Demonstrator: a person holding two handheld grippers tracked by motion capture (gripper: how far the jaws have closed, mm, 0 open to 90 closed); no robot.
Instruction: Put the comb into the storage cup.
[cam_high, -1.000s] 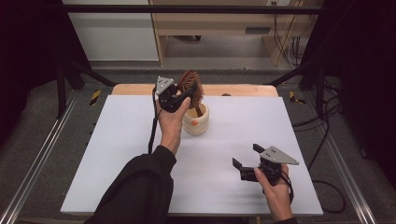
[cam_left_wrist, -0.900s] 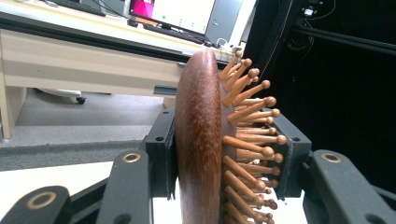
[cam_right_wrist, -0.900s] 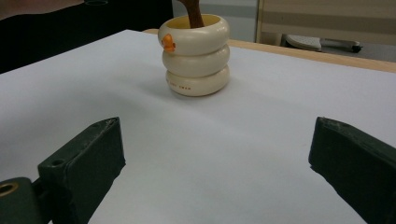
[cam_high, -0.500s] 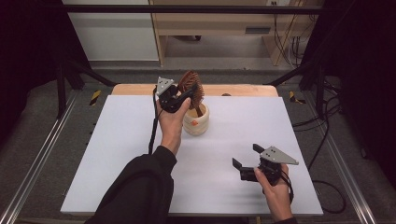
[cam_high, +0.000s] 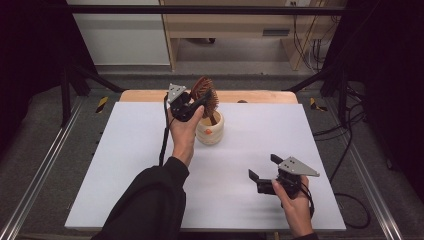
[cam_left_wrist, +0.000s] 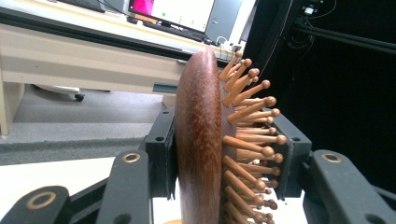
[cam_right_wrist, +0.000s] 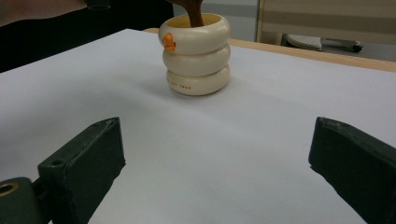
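Observation:
A dark wooden hairbrush (cam_high: 204, 91) with wooden pins stands upright at the back middle of the table. Its handle (cam_right_wrist: 192, 10) dips into a cream ringed cup (cam_high: 210, 131) that has an orange mark on its side. My left gripper (cam_high: 201, 101) is shut on the brush head; in the left gripper view the pads clamp the brush's smooth back and its pin side (cam_left_wrist: 201, 140). At the front right my right gripper (cam_high: 263, 167) rests low over the white table top, open with nothing between its fingers. In the right gripper view it faces the cup (cam_right_wrist: 196, 56) from some way off.
A white sheet (cam_high: 125, 165) covers the table, with a wooden strip (cam_high: 260, 96) along the back edge. Metal frame rails (cam_high: 45, 165) run down both sides, and cables (cam_high: 345, 150) trail at the right. A desk and monitor (cam_left_wrist: 173, 14) stand beyond the table.

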